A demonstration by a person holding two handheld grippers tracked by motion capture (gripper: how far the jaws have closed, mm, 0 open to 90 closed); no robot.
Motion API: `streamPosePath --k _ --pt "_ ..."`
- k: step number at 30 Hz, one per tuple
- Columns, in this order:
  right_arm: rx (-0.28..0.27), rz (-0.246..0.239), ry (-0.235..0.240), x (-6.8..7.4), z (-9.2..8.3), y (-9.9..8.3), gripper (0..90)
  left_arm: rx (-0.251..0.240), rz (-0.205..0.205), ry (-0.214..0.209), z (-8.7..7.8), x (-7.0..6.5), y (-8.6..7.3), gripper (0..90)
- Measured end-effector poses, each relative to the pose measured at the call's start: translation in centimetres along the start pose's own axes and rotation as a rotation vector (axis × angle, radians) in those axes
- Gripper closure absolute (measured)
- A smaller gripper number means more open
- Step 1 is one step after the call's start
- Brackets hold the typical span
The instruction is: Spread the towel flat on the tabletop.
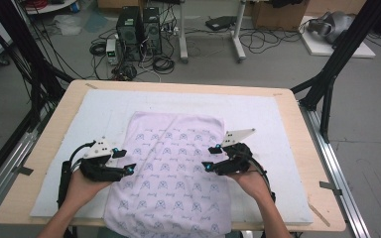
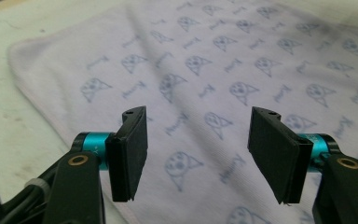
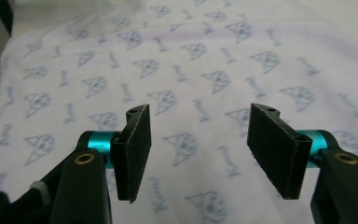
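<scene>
A pale lilac towel printed with small blue cat faces lies flat down the middle of the table, its near end hanging over the front edge. My left gripper hovers at the towel's left edge, jaws wide apart and empty. My right gripper hangs over the towel's right side, also open with nothing held. In the left gripper view the towel spreads beyond the open left gripper, its left hem showing. In the right gripper view the towel lies under the open right gripper.
The towel rests on a white padded mat covering a wooden table. Black frame struts stand at both table sides. Computer towers and cables sit on the floor beyond the far edge.
</scene>
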State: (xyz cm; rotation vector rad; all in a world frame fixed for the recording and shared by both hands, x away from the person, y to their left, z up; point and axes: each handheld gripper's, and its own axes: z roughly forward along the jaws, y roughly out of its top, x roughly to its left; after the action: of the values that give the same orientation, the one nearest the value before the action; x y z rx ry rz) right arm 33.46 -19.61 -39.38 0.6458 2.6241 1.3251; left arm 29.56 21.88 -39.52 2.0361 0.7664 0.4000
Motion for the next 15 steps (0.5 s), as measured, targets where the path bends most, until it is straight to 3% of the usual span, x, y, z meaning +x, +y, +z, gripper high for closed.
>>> streamPosePath --k 7,15 --pt "0.002 0.032 -0.038 -2.5 -0.3 1.2 33.2 0.002 -0.01 0.024 0.8 1.9 1.9 36.5" --pt "0.008 0.022 -0.045 -2.8 -0.6 1.4 32.6 0.006 -0.026 0.016 0.9 2.3 2.3 36.5"
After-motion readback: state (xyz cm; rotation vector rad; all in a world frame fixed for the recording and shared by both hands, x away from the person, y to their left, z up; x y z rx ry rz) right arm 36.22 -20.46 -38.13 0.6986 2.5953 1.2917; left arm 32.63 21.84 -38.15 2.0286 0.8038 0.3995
